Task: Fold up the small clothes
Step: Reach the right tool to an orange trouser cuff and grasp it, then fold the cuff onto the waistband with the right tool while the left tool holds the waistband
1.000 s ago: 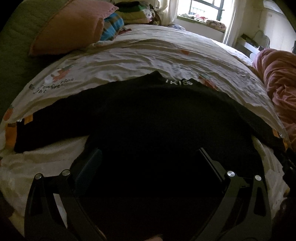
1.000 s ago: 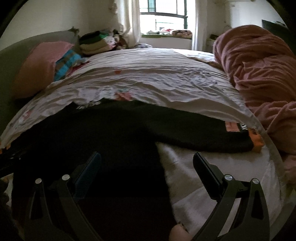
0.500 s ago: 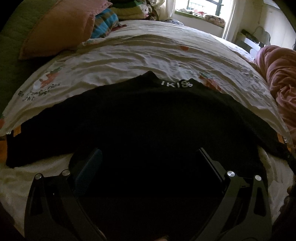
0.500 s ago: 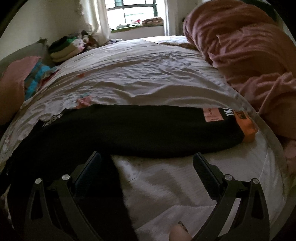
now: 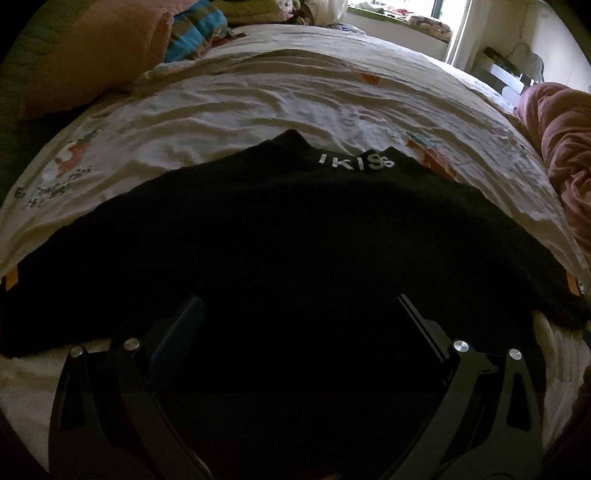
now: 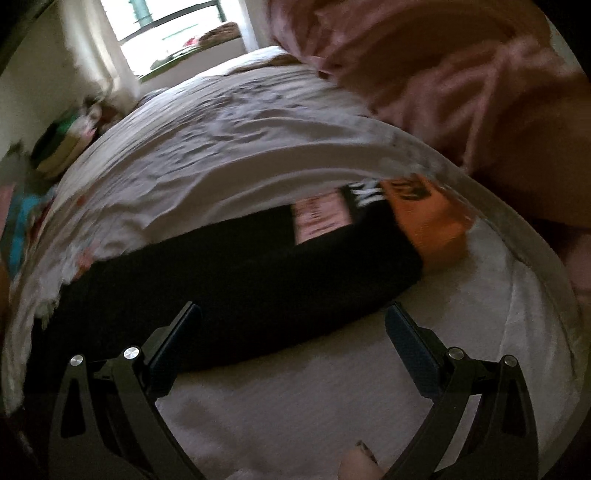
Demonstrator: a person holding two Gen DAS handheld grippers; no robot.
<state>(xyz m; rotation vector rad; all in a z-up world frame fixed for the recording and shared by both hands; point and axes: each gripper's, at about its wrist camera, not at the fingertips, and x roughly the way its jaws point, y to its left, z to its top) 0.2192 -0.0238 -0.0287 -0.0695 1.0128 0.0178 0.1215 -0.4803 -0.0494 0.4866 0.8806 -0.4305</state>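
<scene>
A black long-sleeved top (image 5: 295, 229) lies spread flat on the bed, its collar with white lettering (image 5: 356, 162) pointing away from me. My left gripper (image 5: 295, 306) hovers open over the middle of its body, nothing between the fingers. In the blurred right wrist view, the top's right sleeve (image 6: 258, 273) stretches across, ending in a pink patch (image 6: 321, 218) and an orange cuff (image 6: 428, 218). My right gripper (image 6: 291, 314) stands open just in front of that sleeve, above the white blanket (image 6: 295, 398).
A printed white sheet (image 5: 295, 99) covers the bed. An orange-pink pillow (image 5: 92, 55) and striped folded cloth (image 5: 195, 33) lie at the far left. A bunched pink duvet (image 6: 461, 81) rises at the right. A window (image 6: 173, 22) is behind the bed.
The right gripper has swung right, from over the top's body towards the sleeve and its orange cuff. The left gripper has moved slightly forward over the top. Both stay open.
</scene>
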